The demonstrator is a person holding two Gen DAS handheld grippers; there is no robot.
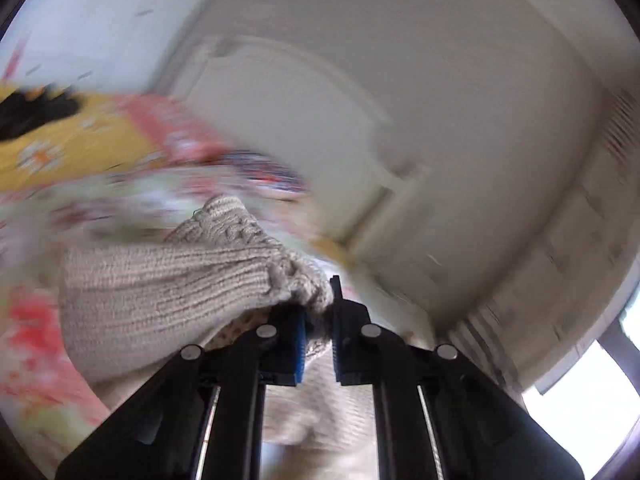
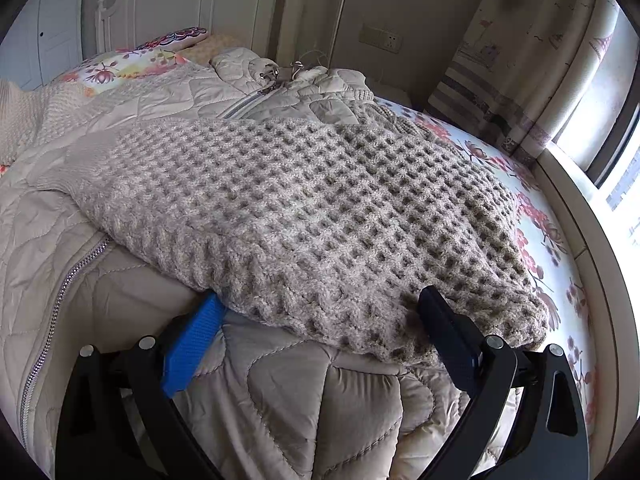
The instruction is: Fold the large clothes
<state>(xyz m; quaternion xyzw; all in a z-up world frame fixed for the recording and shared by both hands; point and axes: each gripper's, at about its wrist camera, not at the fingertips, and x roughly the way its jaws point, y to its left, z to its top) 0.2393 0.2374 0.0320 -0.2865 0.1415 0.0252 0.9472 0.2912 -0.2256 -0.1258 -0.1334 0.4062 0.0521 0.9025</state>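
Fingers of the left gripper [image 1: 320, 320] are pinching a ribbed knit cuff [image 1: 168, 292], trailing leftward; the right gripper [image 2: 324, 320] is gaping wide, empty, straddling the waffle-knit sleeve [image 2: 312, 216] lying crosswise on the quilted jacket [image 2: 132, 100], nearest that hand

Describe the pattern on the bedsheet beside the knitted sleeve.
White bedsheet with pink-red flowers; the right wrist view shows it best.

Your left-wrist view smears the floral bedding [image 1: 48, 340] at nine o'clock; the knit sleeve [image 1: 168, 292] hides your pads' contact
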